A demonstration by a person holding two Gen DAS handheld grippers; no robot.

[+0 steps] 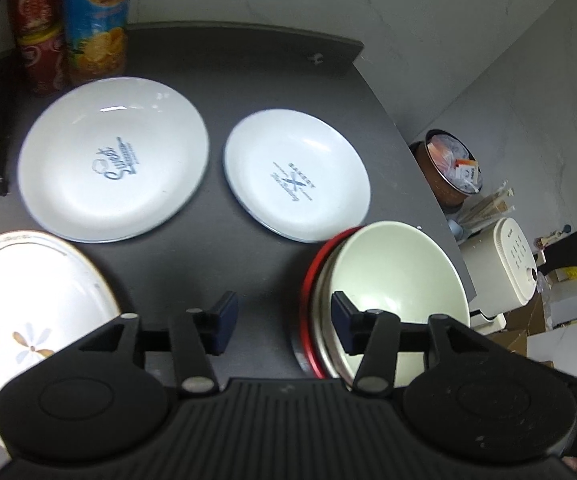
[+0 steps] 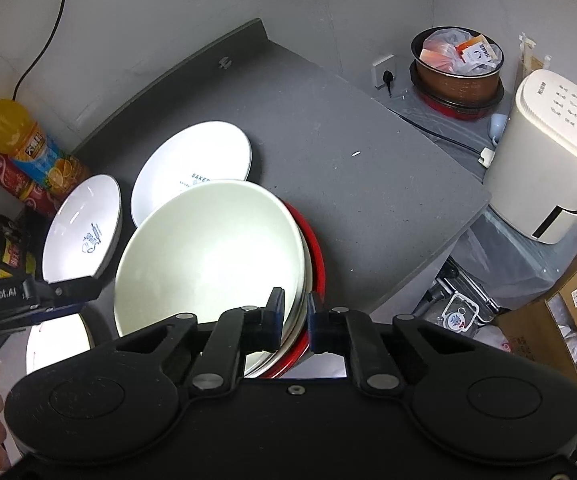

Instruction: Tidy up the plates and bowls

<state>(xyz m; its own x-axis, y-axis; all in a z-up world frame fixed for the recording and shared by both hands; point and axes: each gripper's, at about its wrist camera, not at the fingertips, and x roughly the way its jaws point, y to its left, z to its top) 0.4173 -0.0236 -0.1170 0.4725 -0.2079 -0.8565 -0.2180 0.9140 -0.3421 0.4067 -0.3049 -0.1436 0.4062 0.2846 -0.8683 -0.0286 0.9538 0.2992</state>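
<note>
Grey walls close round a dark worktop (image 1: 256,64) in what looks like a cluttered kitchen corner, snack tubes and a juice bottle (image 2: 16,140) pushed to its far left. Nearest on that side lies a flower-patterned plate (image 1: 28,304), then a large white plate (image 1: 112,160) with blue script, then a smaller white plate (image 1: 296,176) marked with a bakery emblem, both lying flat and apart from each other. Further right comes the stack: a pale green bowl (image 2: 208,252) nested in a steel bowl (image 2: 299,312), nested in a red bowl (image 2: 315,252), close to the worktop's right edge.

The left tongs (image 1: 284,320) stand apart with nothing between them, one finger over bare worktop and the other over the green bowl's near rim. The right tongs (image 2: 295,320) are nearly together, clamped across the stacked rims on the near right side (the pinch seems to take all three edges, though I can't be sure of the red one).

To my eye the bowls are being settled as one pile. A good move would keep the pinch square to the rims, lift or slide the stack level so nothing unseats, and stay inboard of that edge. The left tongs could steady the opposite rim.
</note>
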